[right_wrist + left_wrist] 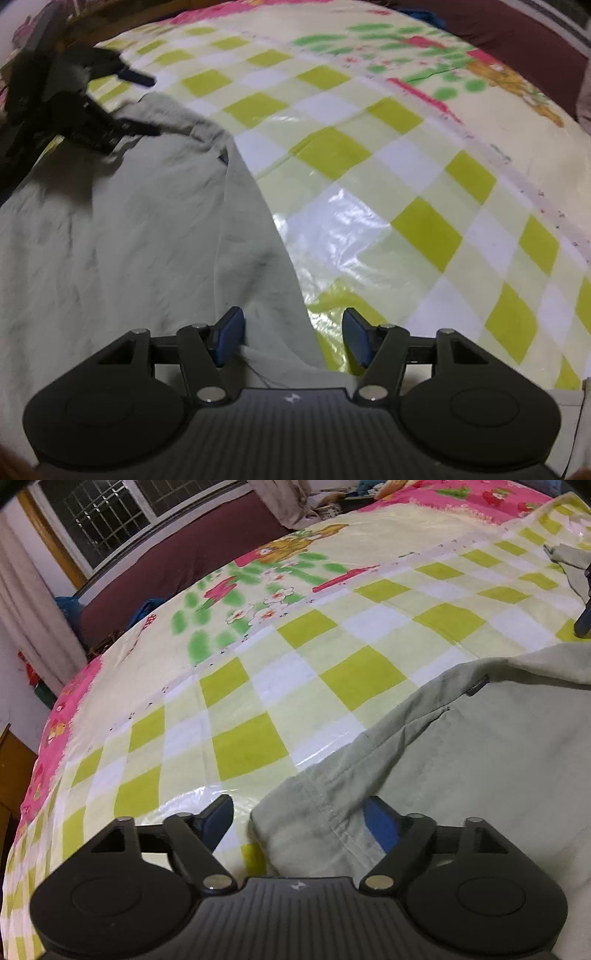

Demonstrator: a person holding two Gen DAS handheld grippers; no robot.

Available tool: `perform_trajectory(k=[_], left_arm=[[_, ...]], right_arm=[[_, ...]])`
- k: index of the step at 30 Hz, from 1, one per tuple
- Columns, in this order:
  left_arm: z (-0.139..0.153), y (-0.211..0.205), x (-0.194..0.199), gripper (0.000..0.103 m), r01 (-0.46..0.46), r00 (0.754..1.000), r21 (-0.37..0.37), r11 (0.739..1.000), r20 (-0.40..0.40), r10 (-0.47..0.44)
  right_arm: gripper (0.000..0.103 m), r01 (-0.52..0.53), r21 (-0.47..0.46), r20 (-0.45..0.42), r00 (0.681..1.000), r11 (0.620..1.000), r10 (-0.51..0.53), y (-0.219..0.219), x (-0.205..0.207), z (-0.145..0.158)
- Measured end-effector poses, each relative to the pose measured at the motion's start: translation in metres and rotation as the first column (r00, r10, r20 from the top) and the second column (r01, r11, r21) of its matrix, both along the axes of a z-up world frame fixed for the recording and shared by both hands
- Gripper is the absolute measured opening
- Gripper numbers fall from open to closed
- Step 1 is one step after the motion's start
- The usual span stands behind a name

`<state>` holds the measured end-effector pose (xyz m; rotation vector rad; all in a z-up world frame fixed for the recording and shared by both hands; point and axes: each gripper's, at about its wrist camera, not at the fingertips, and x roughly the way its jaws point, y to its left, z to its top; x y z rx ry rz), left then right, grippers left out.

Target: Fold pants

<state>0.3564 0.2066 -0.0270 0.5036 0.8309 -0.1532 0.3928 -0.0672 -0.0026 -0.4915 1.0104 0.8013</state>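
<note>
Pale grey-green pants [480,760] lie on a bed with a checked plastic cover [258,716]. In the left wrist view my left gripper [299,819] is open, its blue fingers either side of a seamed corner of the pants [314,827]. In the right wrist view the pants [140,236] spread over the left half. My right gripper [293,338] is open around their edge at the bottom. The left gripper also shows in the right wrist view [142,105], at the pants' far corner. A blue finger of the right gripper shows at the left wrist view's right edge [583,620].
The bed cover [406,166] has yellow-green and white squares, with a pink and floral quilt [280,572] beyond. A dark red headboard [177,561] and a barred window [103,513] stand behind. A wooden cabinet [14,775] is at the left.
</note>
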Motion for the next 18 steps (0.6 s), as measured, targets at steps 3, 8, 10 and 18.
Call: perform_trajectory(k=[3,8,10,18], left_arm=[[0.002,0.004,0.004,0.090,0.006,1.000,-0.015,1.000,-0.016,-0.007],[0.003,-0.004,0.004,0.055,0.035,0.999,0.020,0.999,-0.031,-0.034],[0.002,-0.007,0.002,0.050,0.049,0.999,0.039,0.998,-0.023,-0.048],[-0.001,-0.016,0.003,0.025,0.056,0.998,0.087,0.995,-0.016,-0.055]], right_arm=[[0.061,-0.004,0.024,-0.015,1.000,1.000,0.004,-0.007,-0.001,0.002],[0.062,-0.021,0.022,-0.041,0.999,1.000,0.022,-0.016,-0.006,0.010],[0.066,-0.045,0.042,-0.037,0.998,0.998,0.047,-0.020,-0.014,0.018],[0.009,-0.030,-0.061,0.035,0.999,0.998,0.032,-0.005,-0.013,-0.006]])
